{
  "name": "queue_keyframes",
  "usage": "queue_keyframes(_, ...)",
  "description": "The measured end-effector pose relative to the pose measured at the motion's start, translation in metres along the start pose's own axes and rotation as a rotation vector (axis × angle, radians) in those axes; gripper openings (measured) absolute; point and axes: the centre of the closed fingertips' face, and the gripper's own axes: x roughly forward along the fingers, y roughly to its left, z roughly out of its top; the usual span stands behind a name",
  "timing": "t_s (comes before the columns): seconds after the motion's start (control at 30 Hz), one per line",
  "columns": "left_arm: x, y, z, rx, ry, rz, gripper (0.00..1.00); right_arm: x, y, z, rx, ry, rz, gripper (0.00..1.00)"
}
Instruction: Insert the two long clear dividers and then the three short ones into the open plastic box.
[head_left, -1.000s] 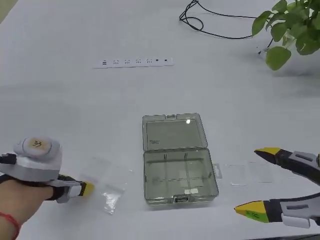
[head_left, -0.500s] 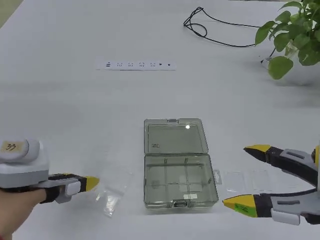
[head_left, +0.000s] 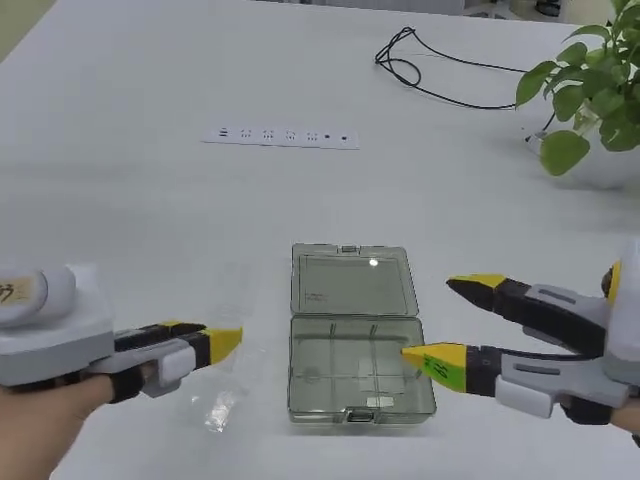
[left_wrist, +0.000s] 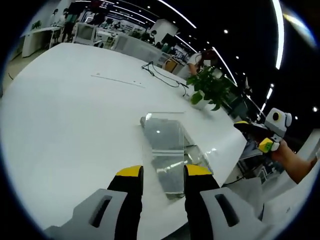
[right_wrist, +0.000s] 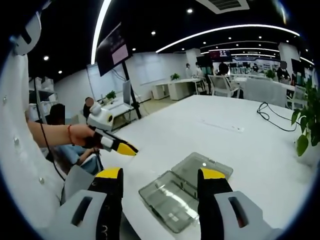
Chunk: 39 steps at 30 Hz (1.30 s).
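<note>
Both grippers have closed in on the plastic box (head_left: 355, 372) over the past second. My left gripper (head_left: 222, 340) has risen off the surface (head_left: 150, 220) and drawn nearer the box's left side. The right gripper (head_left: 452, 320) has swung in from the right until its lower jaw overhangs the box's right edge.

The left jaws are pinched almost together on a clear divider (left_wrist: 162, 150), which stands upright between them in the left gripper view. In the head view the sheet is too faint for me to make out. The right jaws gape wide and hold nothing.

The box lies open, its lid flat behind it, near the front edge of the surface. A small bag (head_left: 220, 408) sits between the left gripper and the box's front corner. Behind the lid the surface runs bare to the power strip (head_left: 280, 136), with a cable (head_left: 440, 75) and a plant (head_left: 590, 80) far right.

The right gripper view catches the left gripper (right_wrist: 117, 145) beyond the box (right_wrist: 185, 192).
</note>
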Motion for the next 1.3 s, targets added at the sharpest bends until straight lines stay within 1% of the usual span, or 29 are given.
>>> queue_keyframes(0.1, 0.002, -0.02, 0.009, 0.003, -0.038, -0.038, 0.3, 0.008, 0.007, 0.01, 0.023, -0.027, -0.002, 0.54)
queue_keyframes(0.17, 0.004, -0.028, 0.011, 0.013, -0.05, -0.052, 0.3, 0.011, 0.009, 0.014, 0.033, -0.037, -0.004, 0.5)
queue_keyframes(0.23, 0.007, -0.036, 0.012, 0.019, -0.057, -0.066, 0.3, 0.016, 0.012, 0.02, 0.08, -0.065, -0.008, 0.45)
queue_keyframes(0.27, 0.008, -0.04, 0.012, 0.025, -0.06, -0.074, 0.3, 0.019, 0.014, 0.021, 0.095, -0.067, -0.01, 0.42)
queue_keyframes(0.33, 0.01, -0.049, 0.014, 0.03, -0.071, -0.09, 0.3, 0.024, 0.017, 0.021, 0.096, -0.07, -0.009, 0.37)
queue_keyframes(0.37, 0.012, -0.053, 0.013, 0.034, -0.073, -0.098, 0.3, 0.029, 0.018, 0.02, 0.115, -0.067, -0.018, 0.35)
queue_keyframes(0.4, 0.013, -0.056, 0.013, 0.036, -0.074, -0.103, 0.3, 0.032, 0.019, 0.02, 0.128, -0.07, -0.015, 0.34)
queue_keyframes(0.43, 0.014, -0.061, 0.012, 0.038, -0.076, -0.115, 0.3, 0.034, 0.02, 0.018, 0.139, -0.064, -0.017, 0.32)
queue_keyframes(0.5, 0.016, -0.068, 0.011, 0.047, -0.072, -0.13, 0.3, 0.039, 0.02, 0.016, 0.151, -0.063, -0.025, 0.3)
queue_keyframes(0.53, 0.018, -0.069, 0.01, 0.048, -0.071, -0.133, 0.3, 0.042, 0.021, 0.014, 0.172, -0.058, -0.028, 0.27)
queue_keyframes(0.57, 0.019, -0.071, 0.01, 0.051, -0.07, -0.138, 0.3, 0.043, 0.021, 0.013, 0.178, -0.056, -0.028, 0.26)
queue_keyframes(0.6, 0.02, -0.074, 0.01, 0.058, -0.072, -0.142, 0.3, 0.046, 0.022, 0.011, 0.191, -0.051, -0.032, 0.25)
queue_keyframes(0.67, 0.021, -0.077, 0.01, 0.067, -0.073, -0.147, 0.3, 0.049, 0.022, 0.005, 0.196, -0.031, -0.034, 0.23)
queue_keyframes(0.77, 0.024, -0.081, 0.009, 0.097, -0.063, -0.152, 0.3, 0.052, 0.024, 0.003, 0.23, -0.029, -0.03, 0.19)
queue_keyframes(0.83, 0.024, -0.083, 0.009, 0.11, -0.062, -0.155, 0.3, 0.053, 0.026, 0.003, 0.237, -0.033, -0.029, 0.17)
queue_keyframes(0.97, 0.024, -0.084, 0.01, 0.119, -0.065, -0.155, 0.3, 0.054, 0.023, 0.003, 0.258, -0.035, -0.044, 0.14)
queue_keyframes(1.03, 0.025, -0.085, 0.009, 0.138, -0.059, -0.153, 0.3, 0.055, 0.021, 0.003, 0.276, -0.037, -0.048, 0.13)
queue_keyframes(1.2, 0.025, -0.086, 0.009, 0.15, -0.058, -0.155, 0.3, 0.056, 0.023, 0.002, 0.284, -0.032, -0.045, 0.09)
queue_keyframes(1.3, 0.026, -0.086, 0.008, 0.161, -0.055, -0.15, 0.3, 0.057, 0.023, 0.001, 0.315, -0.031, -0.053, 0.08)
